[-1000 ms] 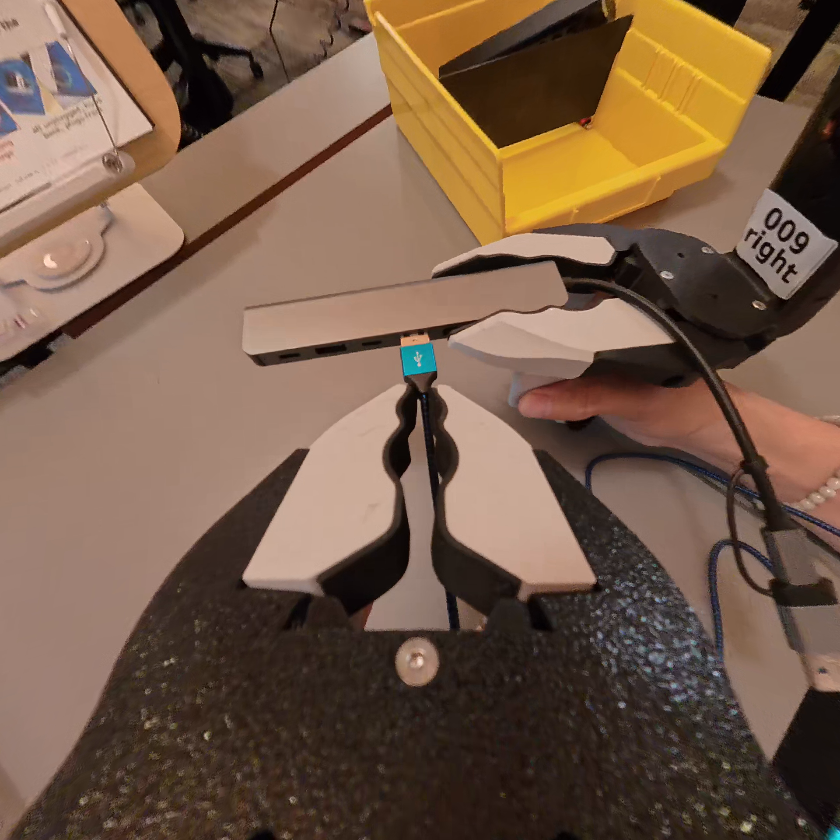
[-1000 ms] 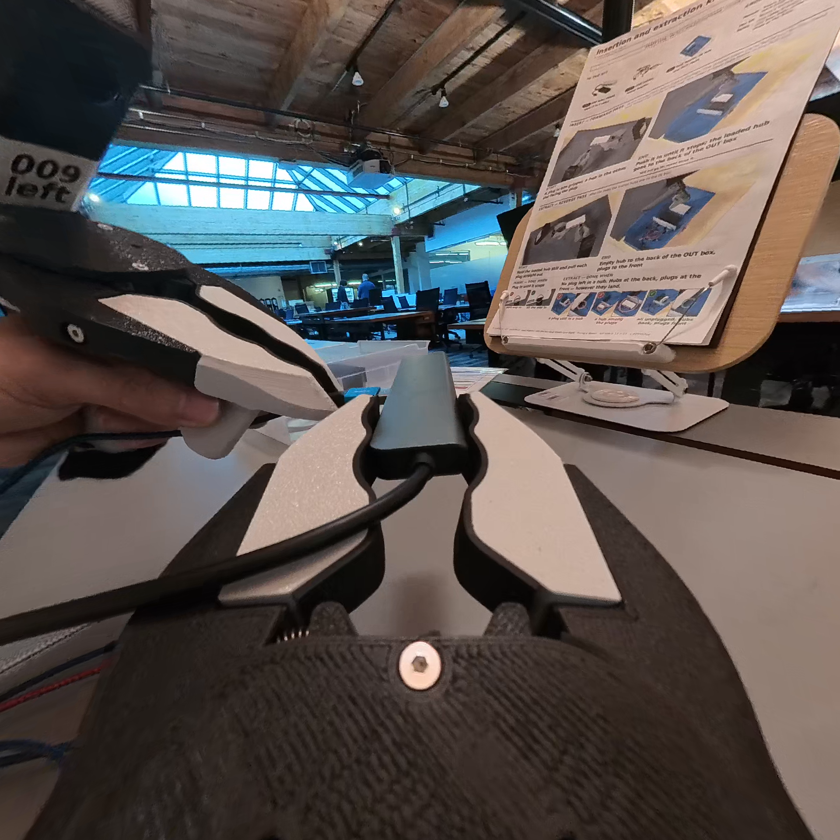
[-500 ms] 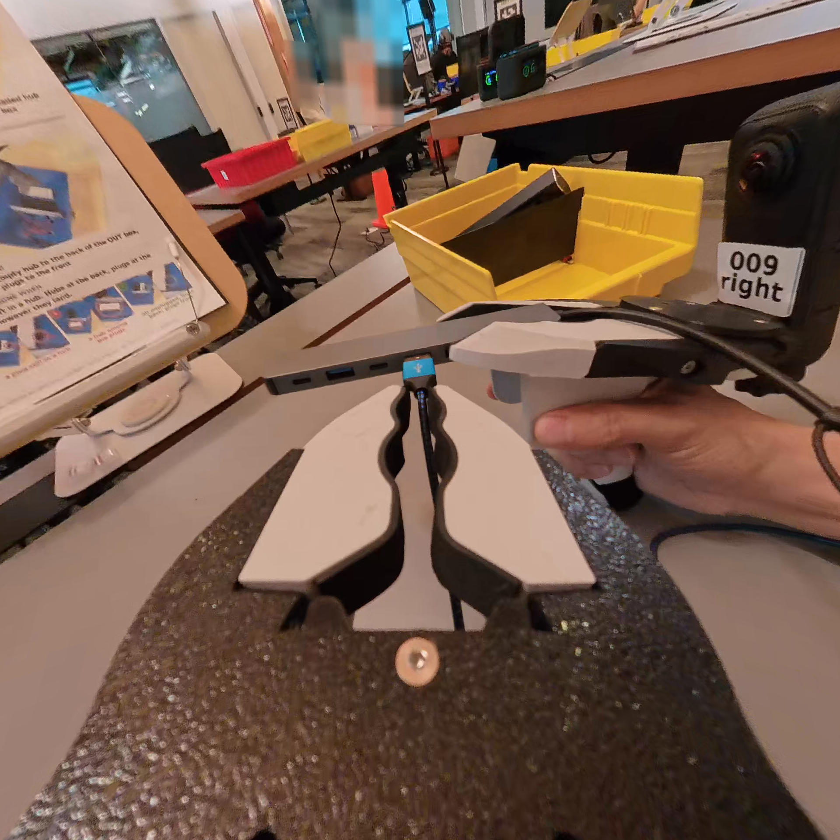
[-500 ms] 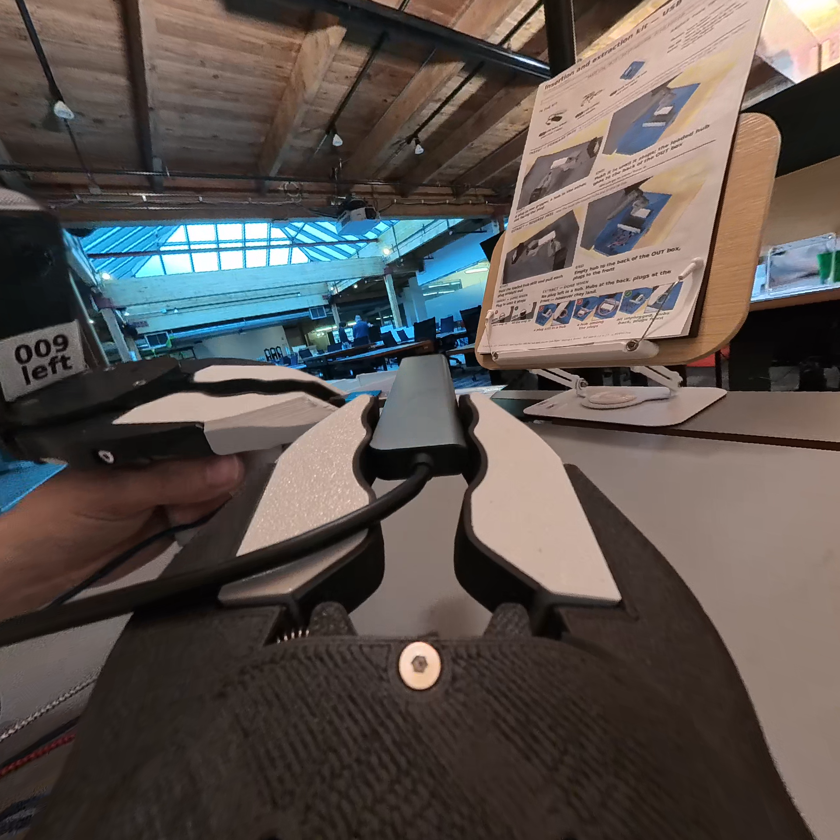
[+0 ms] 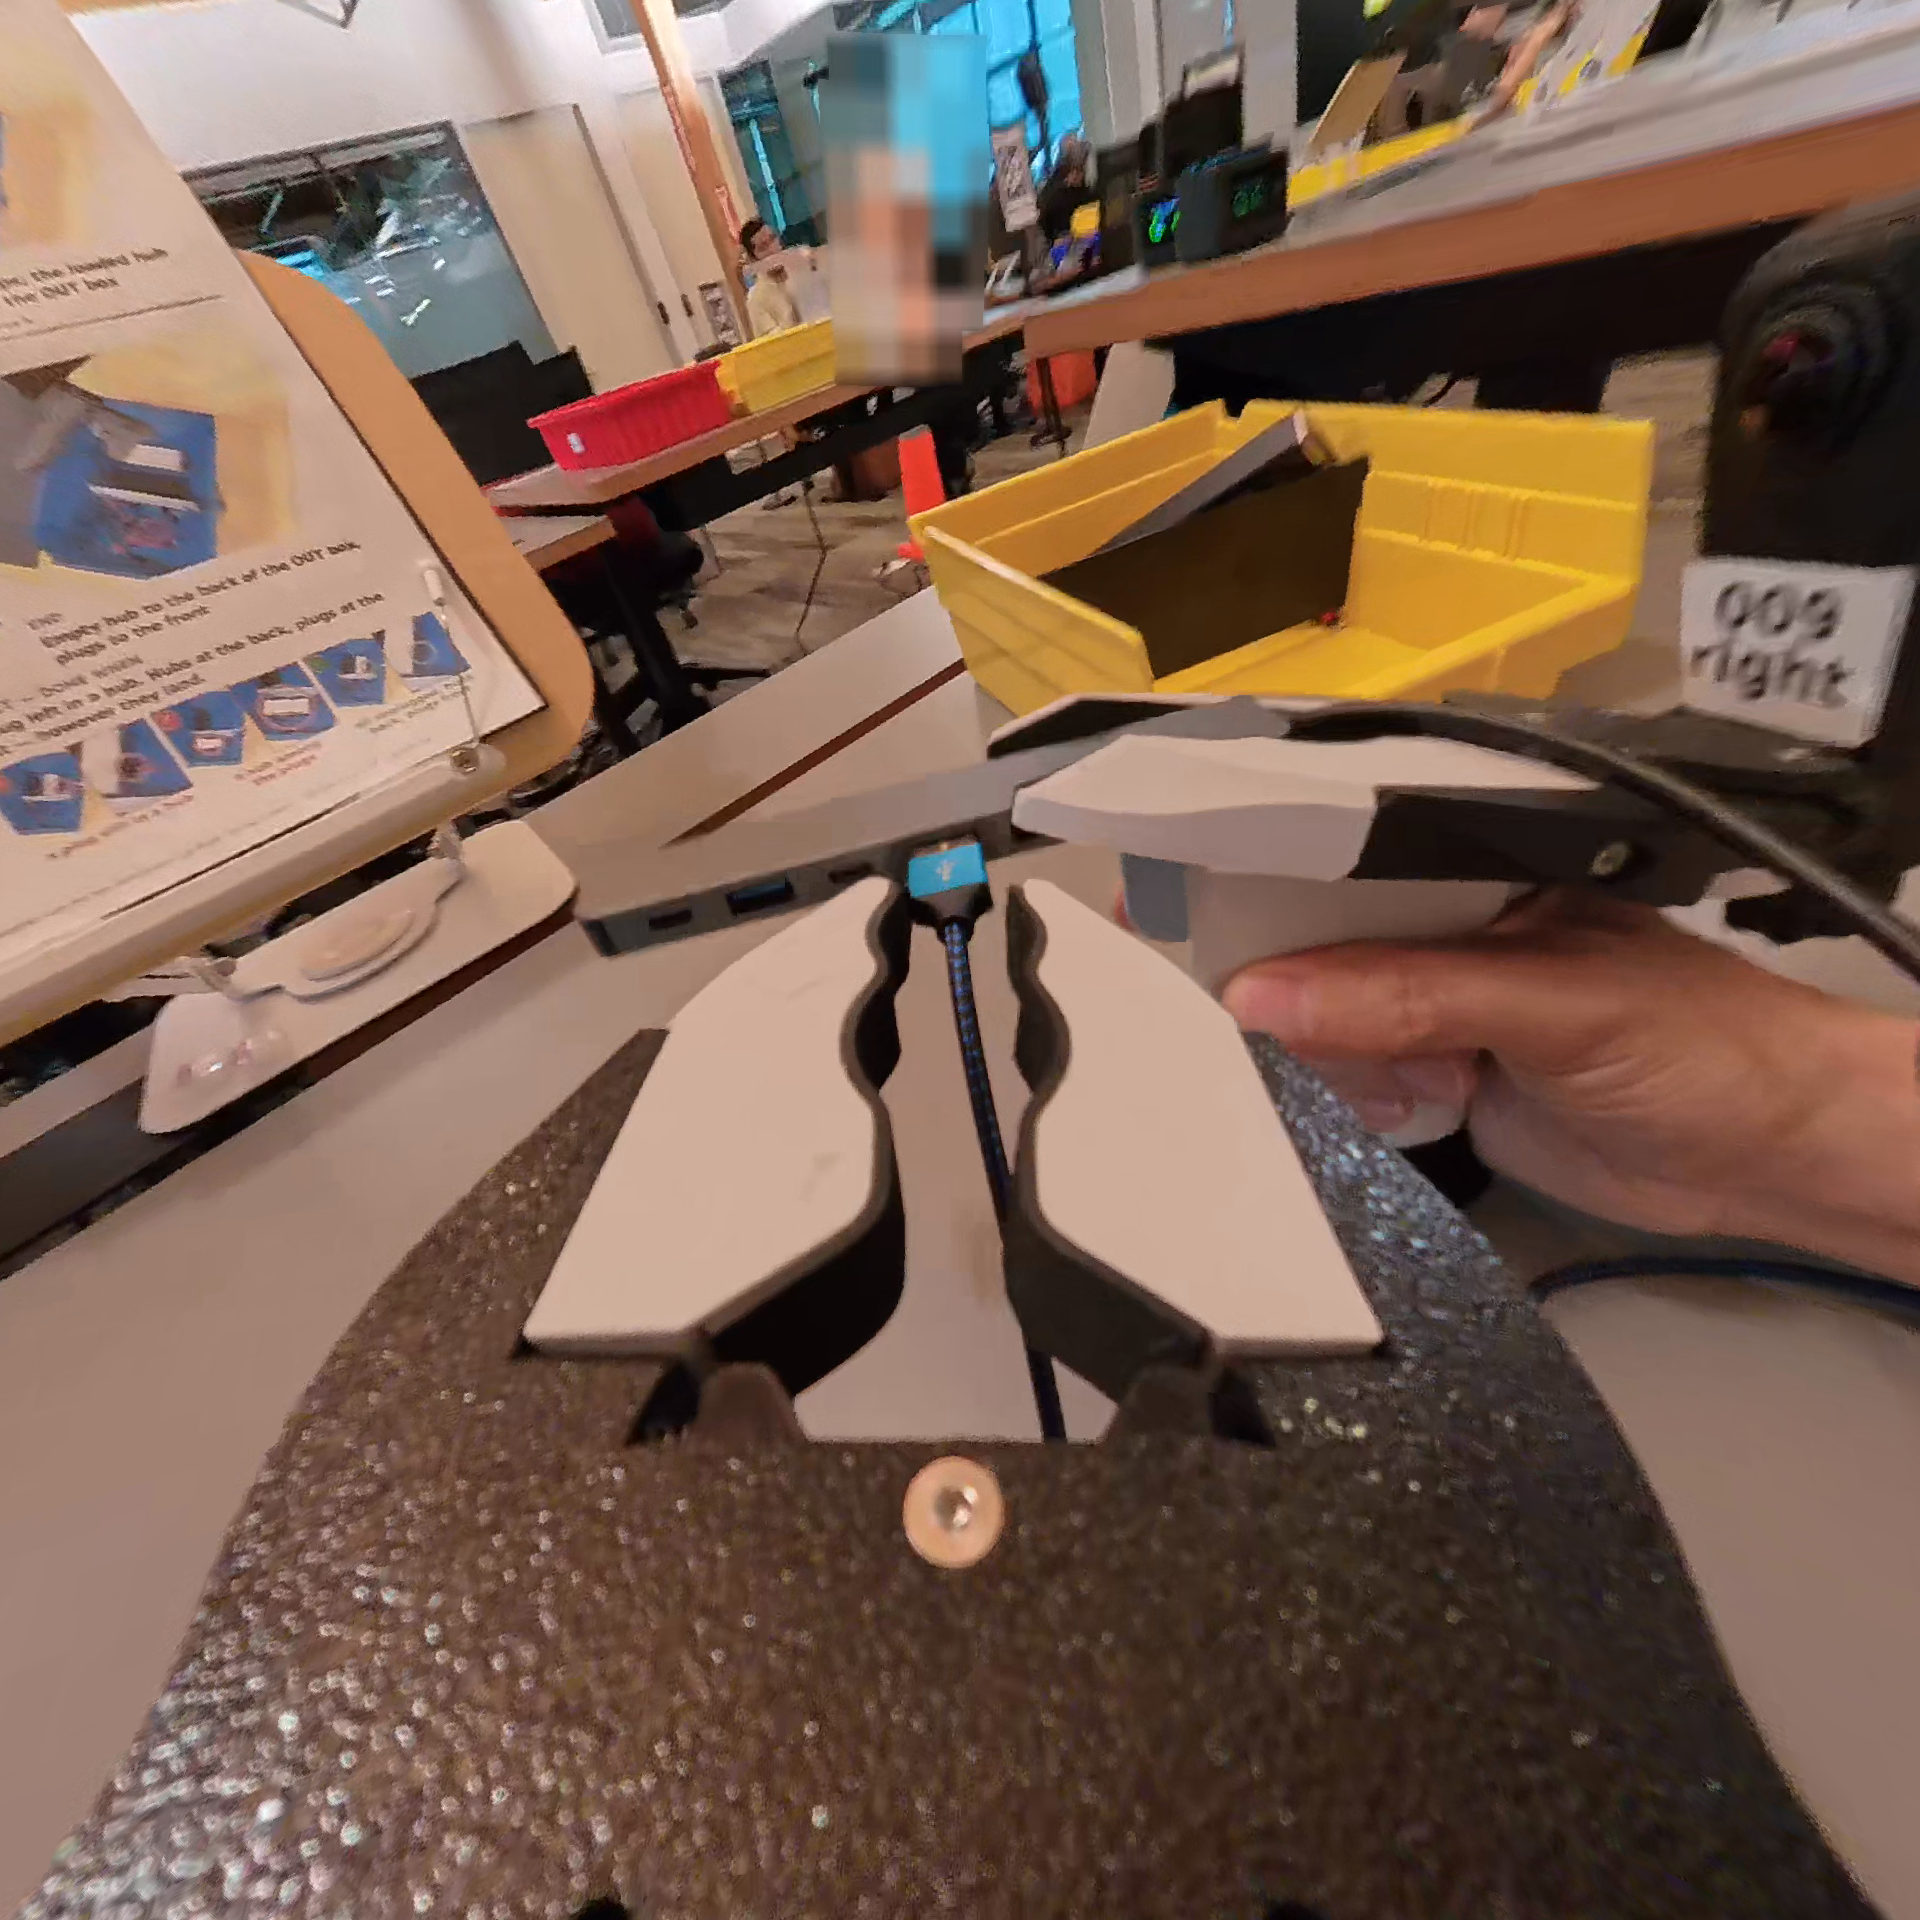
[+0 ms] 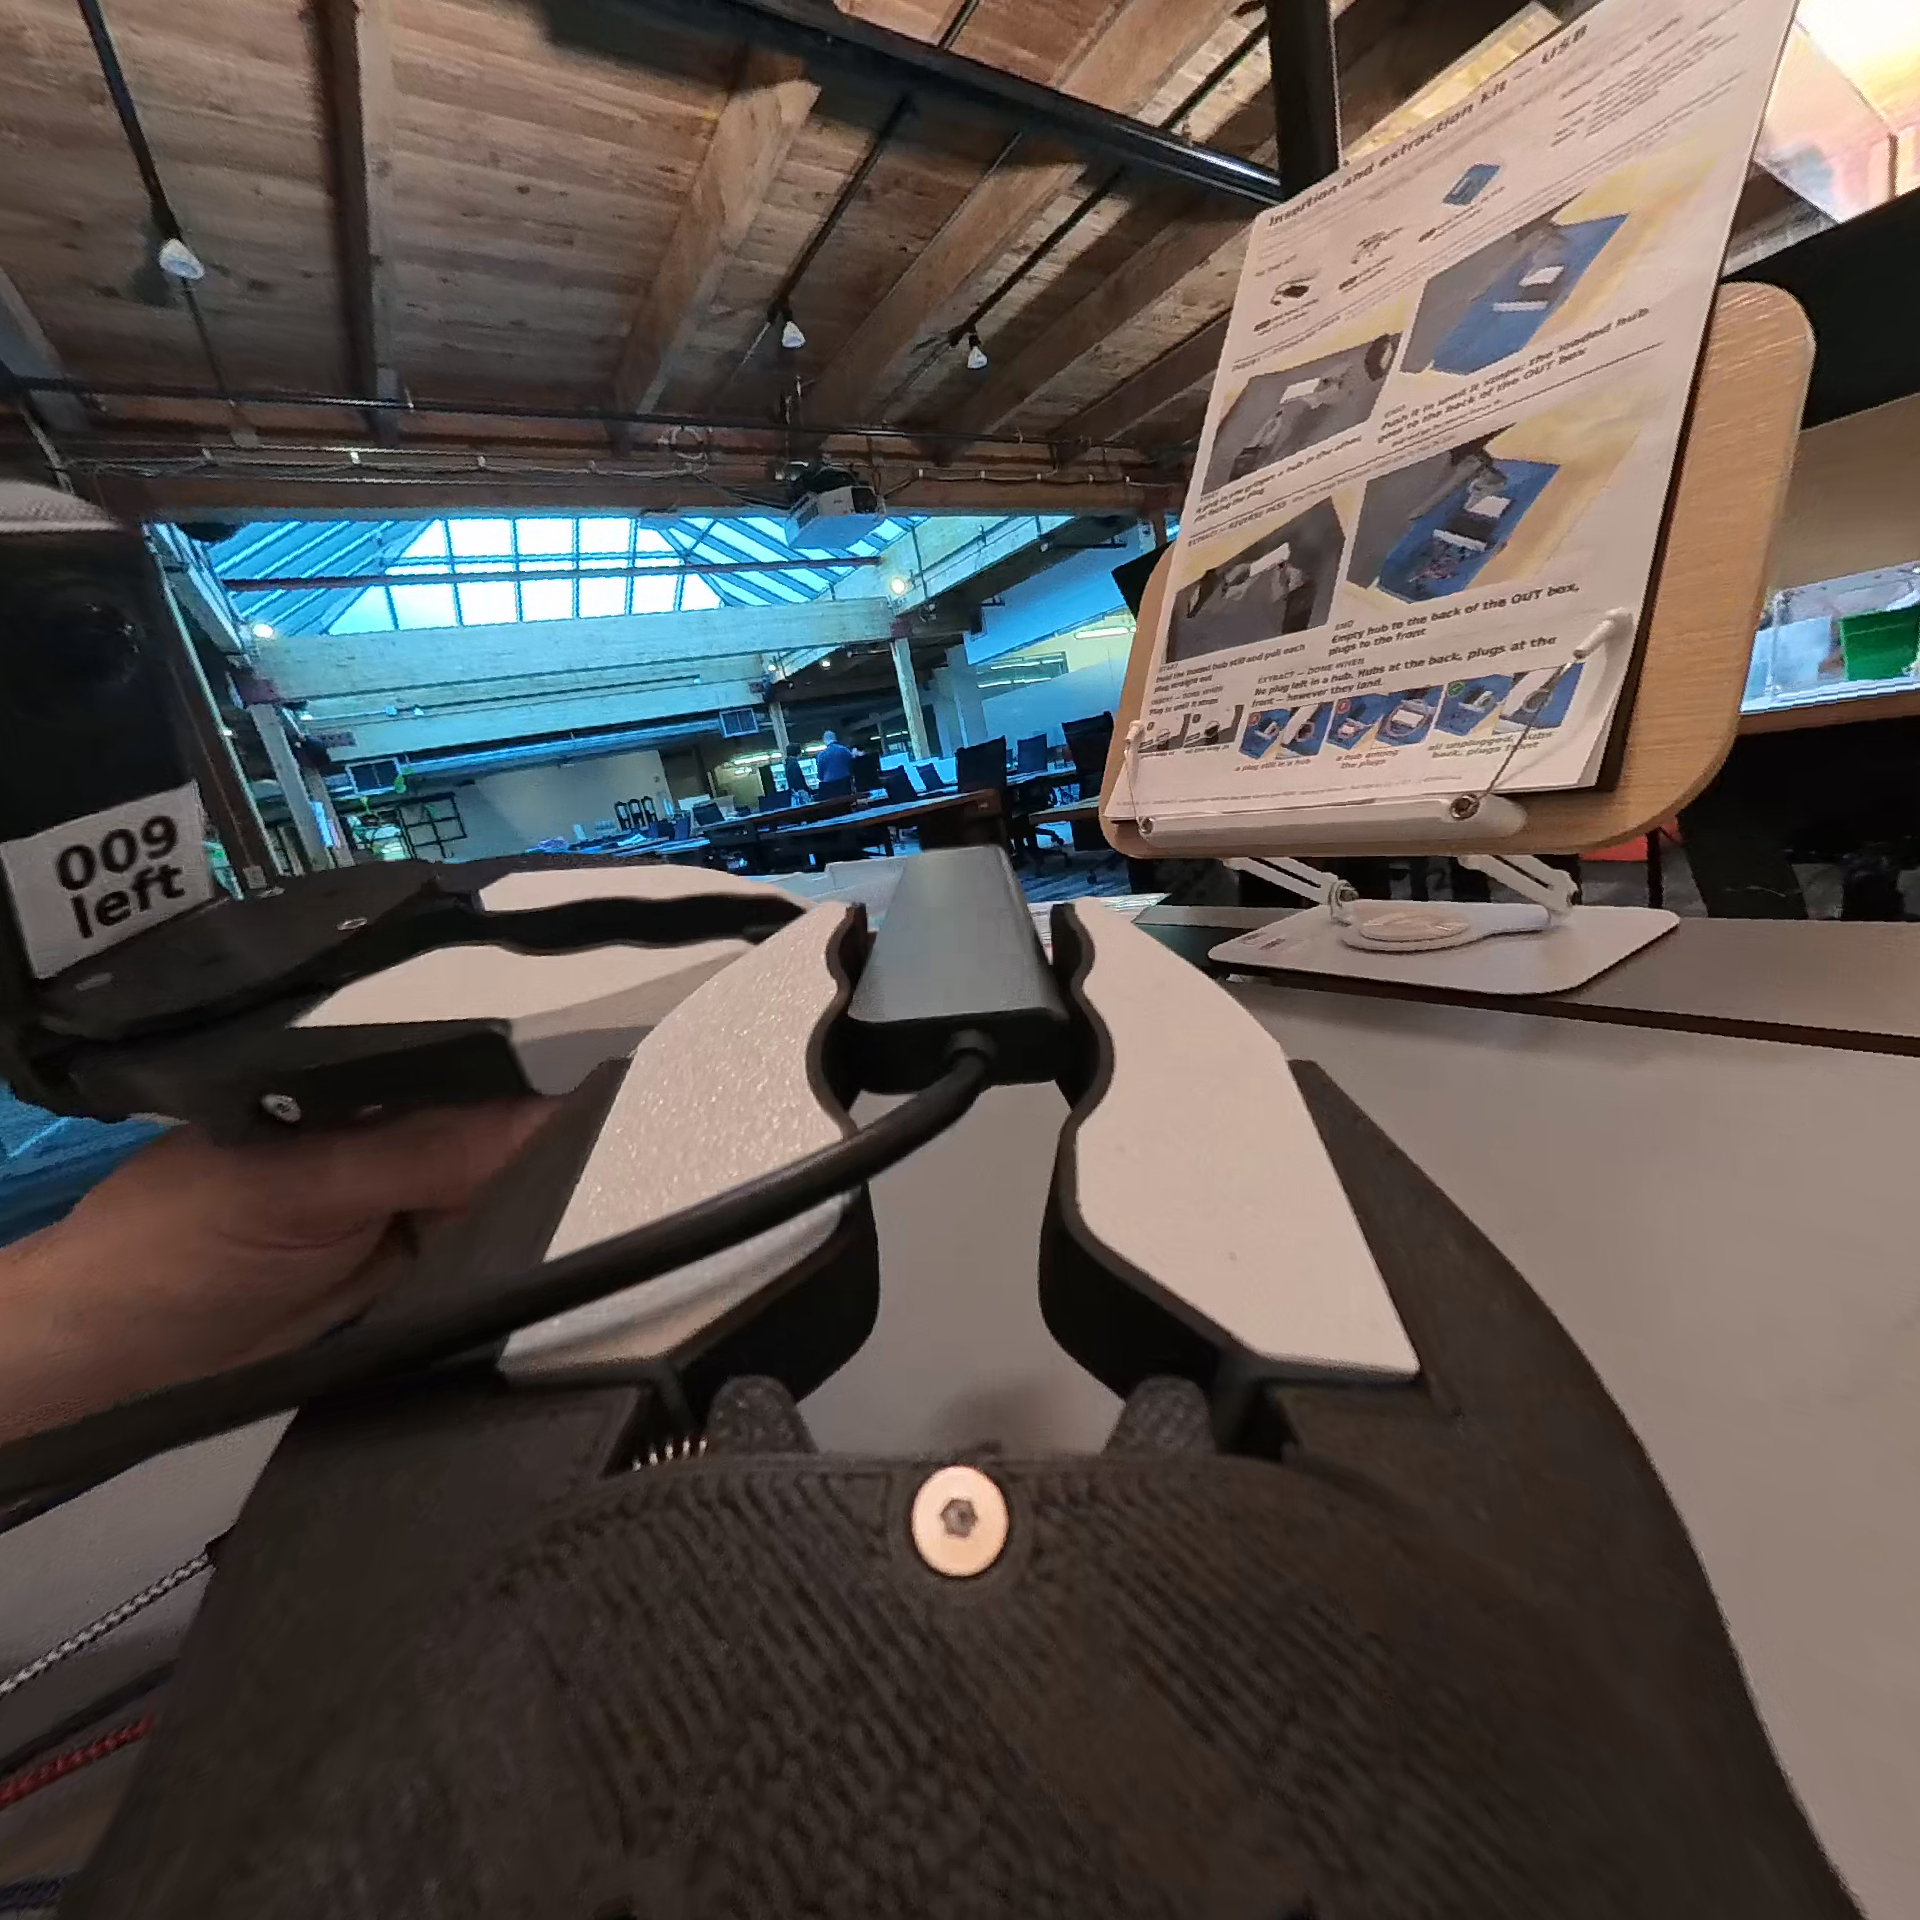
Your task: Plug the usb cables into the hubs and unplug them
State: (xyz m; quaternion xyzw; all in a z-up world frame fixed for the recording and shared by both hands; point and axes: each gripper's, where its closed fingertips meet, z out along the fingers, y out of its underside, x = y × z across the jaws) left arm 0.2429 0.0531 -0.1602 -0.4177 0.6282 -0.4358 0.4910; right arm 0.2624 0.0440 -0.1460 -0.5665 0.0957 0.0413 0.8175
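Two level tools (image 5: 951,904) (image 6: 956,961), hub (image 6: 951,935) between.

Right gripper (image 6: 956,914) jaws clamped on dark hub (image 6: 961,945) end, black cable (image 6: 727,1216) trailing left, left gripper (image 6: 665,914) alongside at left, instruction sheet on stand (image 6: 1455,540) on desk (image 6: 1662,1143) beyond.

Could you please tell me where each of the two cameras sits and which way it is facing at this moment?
Left wrist view: on the left gripper, looking along its open fingers at the blue plug in the hub; the right gripper and its hand show.
Right wrist view: on the right gripper, looking along the clamped hub toward the stand; the left gripper and its hand show.
Shared: hub, stand, both grippers.
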